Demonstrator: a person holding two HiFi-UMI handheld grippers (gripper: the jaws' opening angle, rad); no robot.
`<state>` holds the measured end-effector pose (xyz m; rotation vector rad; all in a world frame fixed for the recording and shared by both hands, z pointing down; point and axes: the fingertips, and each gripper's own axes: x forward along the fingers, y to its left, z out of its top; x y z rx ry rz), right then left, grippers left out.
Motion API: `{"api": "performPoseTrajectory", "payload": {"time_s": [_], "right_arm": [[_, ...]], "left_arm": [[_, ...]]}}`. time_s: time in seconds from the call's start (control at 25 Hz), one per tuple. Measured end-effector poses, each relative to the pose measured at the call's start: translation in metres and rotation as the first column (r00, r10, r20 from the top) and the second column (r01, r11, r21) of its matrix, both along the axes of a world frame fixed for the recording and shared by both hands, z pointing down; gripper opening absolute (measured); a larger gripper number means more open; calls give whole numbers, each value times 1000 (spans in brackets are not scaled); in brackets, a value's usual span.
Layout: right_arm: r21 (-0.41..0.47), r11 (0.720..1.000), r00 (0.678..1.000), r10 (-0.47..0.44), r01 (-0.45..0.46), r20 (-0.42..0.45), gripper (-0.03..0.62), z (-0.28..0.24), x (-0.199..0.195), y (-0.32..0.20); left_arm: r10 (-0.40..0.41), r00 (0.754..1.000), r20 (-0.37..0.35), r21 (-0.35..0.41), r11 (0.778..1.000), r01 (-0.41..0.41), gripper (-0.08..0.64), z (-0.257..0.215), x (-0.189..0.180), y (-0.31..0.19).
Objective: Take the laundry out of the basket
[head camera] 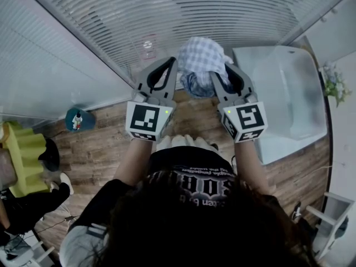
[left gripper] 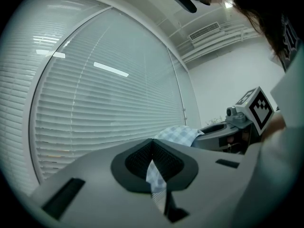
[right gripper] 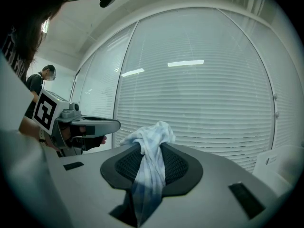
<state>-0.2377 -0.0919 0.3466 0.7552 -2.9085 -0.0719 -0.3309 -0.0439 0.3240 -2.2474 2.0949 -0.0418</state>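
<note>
Both tongs clamp one checked cloth, held up outside the basket

Nearest the head camera is the person's dark hair, then the two forearms reaching forward side by side; the left gripper has its jaws closed on a thin corner of the blue-and-white checked cloth, and the right gripper has its jaws pressed on a thicker bunched fold of the same cloth, so the cloth hangs bundled between the two tips, in the air above the brown wood-plank floor; the white rectangular plastic basket stands on the floor just to the right, apart from the cloth, and behind everything run white horizontal window blinds
</note>
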Motion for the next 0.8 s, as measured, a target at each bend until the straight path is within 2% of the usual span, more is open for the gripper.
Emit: {"api": "performPoseTrajectory", "payload": {"time_s": [0.36,0.56,0.8], "right_arm": [[-32,999,1000,-17,17,14,117,3,0,5],[-5,999,999,-42,42,11,117,0,-4,10],[7,999,999,-32,32,9,117,-1,-3,8]], "left_arm": [[-1,1000,9,-5,1000,1,1,3,2,0],[1,1000,15,-7,1000,-1,2,3,3,0],[4,1000,14,-5,1000,-4,2,3,2,0]]}}
